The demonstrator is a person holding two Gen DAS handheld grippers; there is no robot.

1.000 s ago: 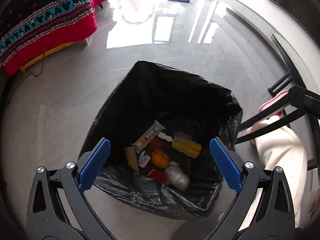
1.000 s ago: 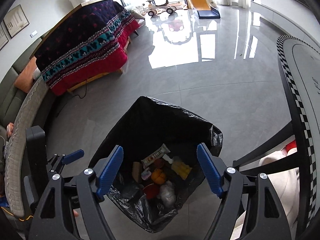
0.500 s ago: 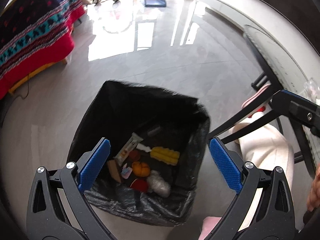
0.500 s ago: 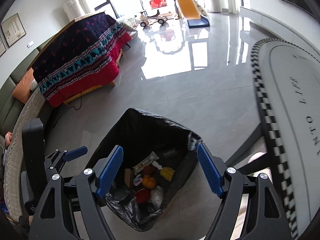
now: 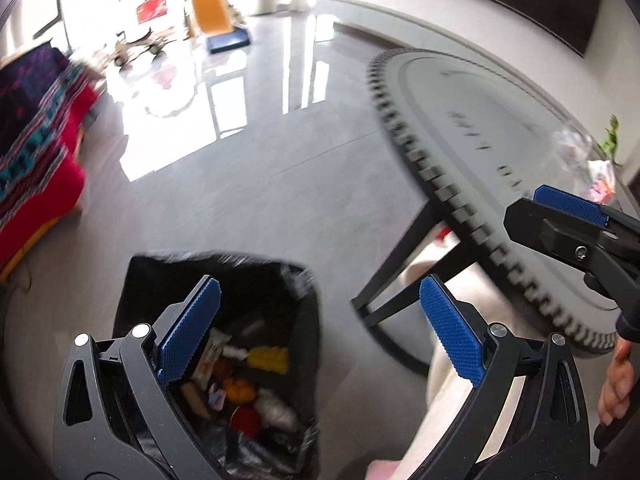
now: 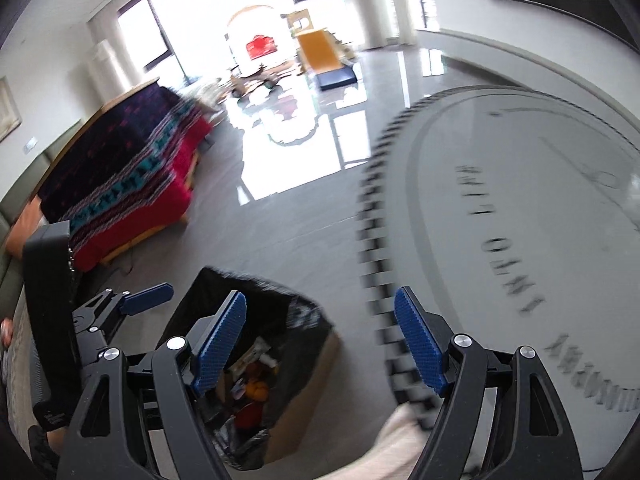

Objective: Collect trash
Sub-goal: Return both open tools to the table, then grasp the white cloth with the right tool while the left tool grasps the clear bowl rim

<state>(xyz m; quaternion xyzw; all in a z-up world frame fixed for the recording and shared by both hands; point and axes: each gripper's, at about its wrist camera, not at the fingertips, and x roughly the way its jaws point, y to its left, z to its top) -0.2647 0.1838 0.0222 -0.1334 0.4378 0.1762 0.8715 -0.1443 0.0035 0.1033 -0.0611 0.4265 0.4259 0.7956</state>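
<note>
The bin [image 5: 224, 280], lined with a black bag, is stood on the floor just left of the round tabletop [image 5: 480, 128], presumably so that trash can be carried a short way from one to the other; wrappers, a yellow piece and an orange item are already gathered at its bottom. The left gripper [image 5: 320, 336] is held above it, jaws wide and empty. The right gripper [image 6: 320, 344] is likewise spread wide, holding nothing, and is pointed between bin and tabletop rim. A crumpled clear wrapper [image 5: 576, 148] is seen at the far right of the tabletop, probably the next pick.

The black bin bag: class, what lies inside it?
Inside the black bin bag lie a yellow piece, an orange ball, something red and a wrapper. The left tongs cover the rest.
</note>
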